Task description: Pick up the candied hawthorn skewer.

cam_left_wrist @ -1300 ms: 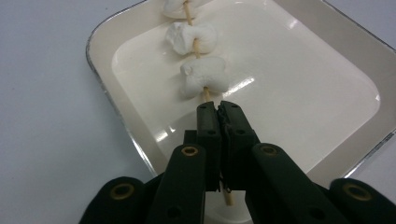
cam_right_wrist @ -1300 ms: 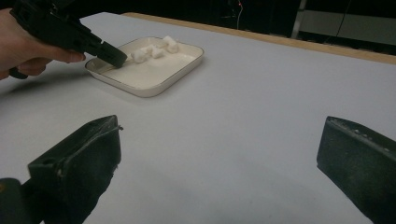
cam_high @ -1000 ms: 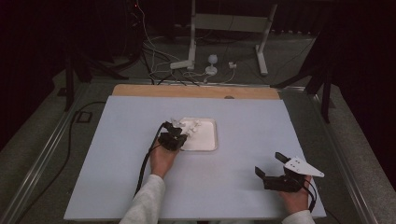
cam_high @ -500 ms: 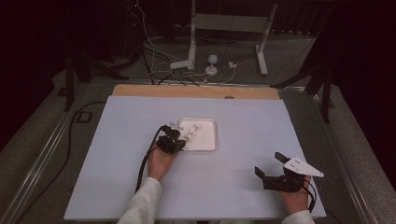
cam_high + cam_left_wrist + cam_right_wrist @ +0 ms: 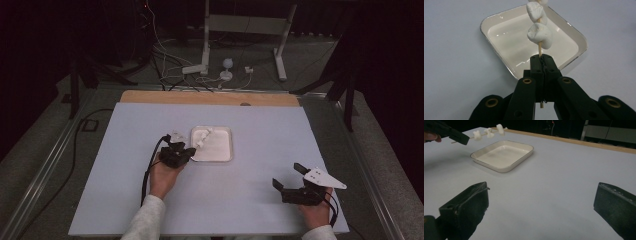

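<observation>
Skewer at risk of slipping over the tray

Your left gripper (image 5: 541,65) was pinching a thin wooden skewer (image 5: 539,47) near its lower end, jaws pressed tight on it, with a short stub poking out below. Marshmallows (image 5: 539,35) were threaded along the stick, which hung in the air over the near edge of the white tray (image 5: 499,37), not touching it. Your right gripper (image 5: 541,202) rested well apart on the table (image 5: 260,200), jaws spread and empty.

Trouble, as I judged it, lay in that grip: so little stick was held that the loaded end could have swung or rotated between the jaws, and a quick turn of your wrist could have tipped the marshmallows onto the table beside the tray. A hard squeeze might have snapped the stick. A soft marshmallow could also have slid down towards the jaws and stuck there.
</observation>
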Tool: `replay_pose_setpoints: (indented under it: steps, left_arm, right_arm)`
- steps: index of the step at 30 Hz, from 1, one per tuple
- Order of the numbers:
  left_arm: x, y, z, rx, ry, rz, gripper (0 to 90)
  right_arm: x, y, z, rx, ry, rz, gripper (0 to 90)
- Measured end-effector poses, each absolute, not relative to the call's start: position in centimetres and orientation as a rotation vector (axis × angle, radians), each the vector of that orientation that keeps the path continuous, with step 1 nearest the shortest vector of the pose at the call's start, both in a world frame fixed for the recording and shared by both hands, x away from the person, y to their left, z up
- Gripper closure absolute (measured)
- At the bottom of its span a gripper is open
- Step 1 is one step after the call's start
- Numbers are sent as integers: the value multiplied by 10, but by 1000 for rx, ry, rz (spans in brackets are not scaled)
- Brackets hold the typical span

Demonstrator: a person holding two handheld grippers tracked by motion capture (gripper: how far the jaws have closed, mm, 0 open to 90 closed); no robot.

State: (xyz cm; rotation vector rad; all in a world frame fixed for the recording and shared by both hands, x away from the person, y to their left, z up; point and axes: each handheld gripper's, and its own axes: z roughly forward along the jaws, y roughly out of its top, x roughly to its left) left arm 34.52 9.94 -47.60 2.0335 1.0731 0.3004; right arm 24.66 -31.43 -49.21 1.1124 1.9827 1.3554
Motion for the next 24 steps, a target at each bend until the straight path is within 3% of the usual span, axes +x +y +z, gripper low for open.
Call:
replay_pose_setpoints:
  steps: [24]
  left_arm:
    - [300, 131, -464, 1881, 889, 291, 900]
  right_arm:
    - [258, -292, -473, 1135, 1996, 1469, 0]
